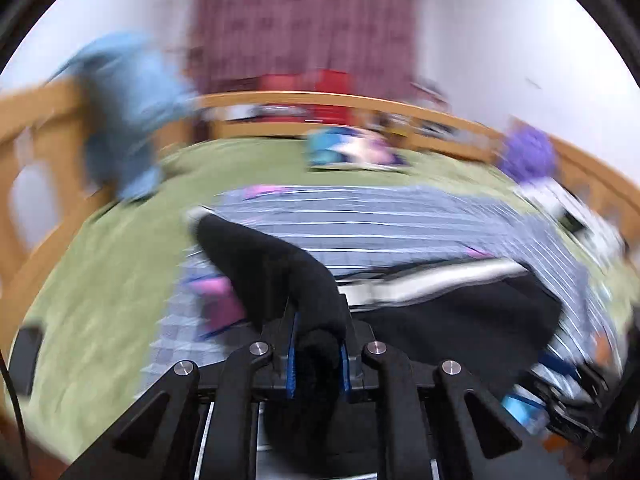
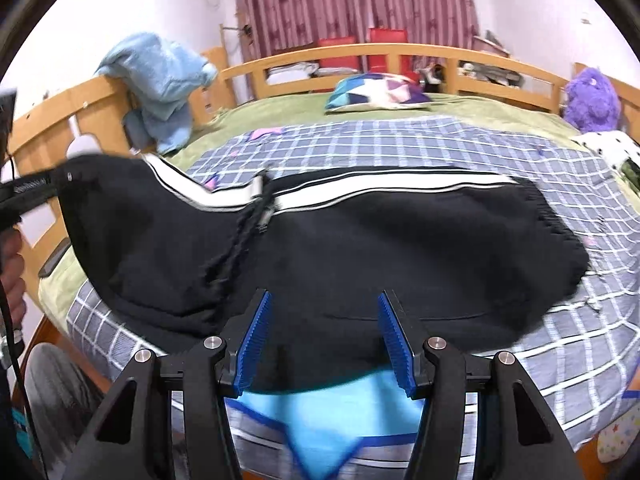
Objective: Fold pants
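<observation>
The pants [image 2: 320, 248] lie across the bed [image 2: 560, 184], long axis nine to three. The left gripper [image 1: 318, 360] has its fingers clenched on the nine o'clock end (lifted); the right gripper [image 2: 322, 344], fingers released, hovers over the near edge at six.

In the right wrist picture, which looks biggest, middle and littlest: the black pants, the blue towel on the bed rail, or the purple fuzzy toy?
1. Black pants, biggest by far, though nearest the camera.
2. Blue towel.
3. Purple fuzzy toy, littlest as it looks.
</observation>
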Motion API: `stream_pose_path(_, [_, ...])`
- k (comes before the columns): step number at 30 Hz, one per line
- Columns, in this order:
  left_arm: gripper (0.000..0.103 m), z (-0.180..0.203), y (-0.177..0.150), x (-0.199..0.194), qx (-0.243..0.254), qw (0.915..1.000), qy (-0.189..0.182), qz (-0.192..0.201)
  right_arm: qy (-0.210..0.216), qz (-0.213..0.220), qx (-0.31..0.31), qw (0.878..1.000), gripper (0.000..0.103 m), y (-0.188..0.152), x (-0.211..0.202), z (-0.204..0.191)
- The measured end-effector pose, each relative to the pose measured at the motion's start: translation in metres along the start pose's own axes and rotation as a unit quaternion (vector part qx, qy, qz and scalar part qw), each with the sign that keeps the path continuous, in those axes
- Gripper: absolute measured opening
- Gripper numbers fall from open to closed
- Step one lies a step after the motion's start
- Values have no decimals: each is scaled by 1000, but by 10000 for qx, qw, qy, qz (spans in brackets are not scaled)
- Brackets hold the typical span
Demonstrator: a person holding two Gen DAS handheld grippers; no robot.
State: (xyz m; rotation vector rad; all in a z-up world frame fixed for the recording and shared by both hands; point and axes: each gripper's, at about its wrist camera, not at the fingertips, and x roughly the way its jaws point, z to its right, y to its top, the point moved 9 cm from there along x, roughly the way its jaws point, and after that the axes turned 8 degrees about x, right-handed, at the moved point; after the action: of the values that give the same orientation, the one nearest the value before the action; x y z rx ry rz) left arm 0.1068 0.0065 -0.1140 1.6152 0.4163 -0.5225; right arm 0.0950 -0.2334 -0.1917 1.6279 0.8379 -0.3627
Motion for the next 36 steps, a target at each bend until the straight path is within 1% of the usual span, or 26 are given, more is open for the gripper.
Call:
stream_pose_path(2, [14,53,7,6,304,9982,-510,-47,-76,52,125,9999,54,5,-8,21])
stream_pose_path(3, [14,81,5,14,419,9957,-817,-144,-137,79,156,9998,54,6,-12,31])
stream_pose_path(5, [14,115,-8,28,466,9910,-1210,-318,-304,120,210,9992,54,7,-20,51])
stream_pose_path(6, [14,131,-21,41,428,9875,-1424,-517,-367,118,260,9989,54,7,-23,62])
stream_pose_path(8, [14,147,-46,57,353,9832,-1572,-860,-421,33,392,9983,54,3,-27,79])
stream_pose_path(10, [15,153,-60,62,452,9822,-1570,-930,-338,-73,602,9976,54,-1,-27,90])
stream_pose_path(12, [18,152,-68,55,524,9812,-1589,-962,-174,-159,634,9977,54,-1,-24,89])
stream_pose_path(13, [21,147,-64,49,470,9813,-1639,-897,-75,-142,629,9979,54,2,-22,86])
stream_pose_path(14, [31,138,-60,39,347,9804,-1751,-838,-3,-112,658,9978,54,5,-20,84])
stream_pose_path(15, [38,134,-56,34,260,9799,-1798,-826,176,-85,753,9970,54,11,-15,79])
stream_pose_path(16, [53,126,-54,27,170,9806,-1782,-804,390,-90,841,9957,54,16,-11,74])
stream_pose_path(17, [62,112,-50,20,104,9845,-1578,-761,581,-105,920,9940,55,19,-5,68])
stream_pose_path(19, [62,97,-48,18,101,9871,-1417,-735,989,-213,1135,9884,56,31,16,52])
stream_pose_path(20, [62,91,-47,14,91,9871,-1414,-751,1136,-298,1203,9858,56,34,26,47])
stream_pose_path(21, [62,85,-49,13,77,9874,-1386,-755,1311,-470,1300,9817,56,38,42,37])
stream_pose_path(24, [62,72,-50,8,48,9898,-1222,-734,1600,-785,1422,9737,56,39,73,15])
stream_pose_path(26, [62,67,-51,6,-33,9895,-1233,-758,1683,-975,1480,9697,56,38,92,3])
stream_pose_path(27, [62,66,-52,5,-66,9890,-1258,-771,1810,-1035,1563,9655,56,39,97,-1])
stream_pose_path(28, [62,65,-52,4,-119,9882,-1307,-784,1930,-1064,1685,9607,56,39,100,-2])
stream_pose_path(30, [62,61,-53,2,-197,9868,-1394,-798,2023,-1060,1822,9564,56,41,99,-1])
stream_pose_path(31, [62,63,-53,1,-201,9861,-1448,-794,2003,-1011,1833,9571,56,42,95,1])
stream_pose_path(32, [62,64,-52,-2,-222,9843,-1578,-757,1988,-957,1829,9581,56,45,93,3])
stream_pose_path(34, [63,64,-51,-9,-279,9819,-1764,-627,1984,-847,1817,9594,56,51,84,7])
stream_pose_path(35, [66,64,-51,-13,-290,9812,-1824,-566,1986,-819,1811,9597,56,53,81,8])
stream_pose_path(36, [68,62,-53,-15,-298,9810,-1842,-536,1989,-790,1802,9601,56,56,76,9])
